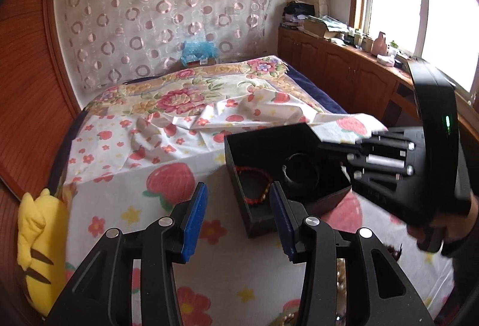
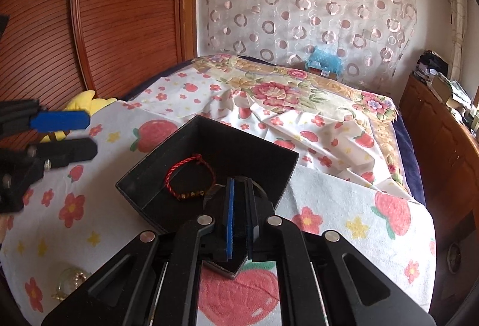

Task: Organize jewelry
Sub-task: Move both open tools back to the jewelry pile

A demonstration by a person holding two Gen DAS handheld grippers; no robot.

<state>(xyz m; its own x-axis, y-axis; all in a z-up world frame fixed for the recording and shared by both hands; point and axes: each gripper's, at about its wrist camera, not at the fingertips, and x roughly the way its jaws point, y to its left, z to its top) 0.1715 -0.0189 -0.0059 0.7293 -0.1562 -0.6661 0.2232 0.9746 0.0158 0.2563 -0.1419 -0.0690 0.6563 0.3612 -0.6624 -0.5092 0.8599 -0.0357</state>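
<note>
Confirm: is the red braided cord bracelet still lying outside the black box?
No, the red braided cord bracelet lies on the floor inside the open black box.

Open-topped black box [image 2: 278,164] is half blocked by the right claw [image 2: 239,185].

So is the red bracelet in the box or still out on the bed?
In. The red bracelet lies flat on the floor of the open black box, beside a dark bangle, with nothing gripping it.
</note>
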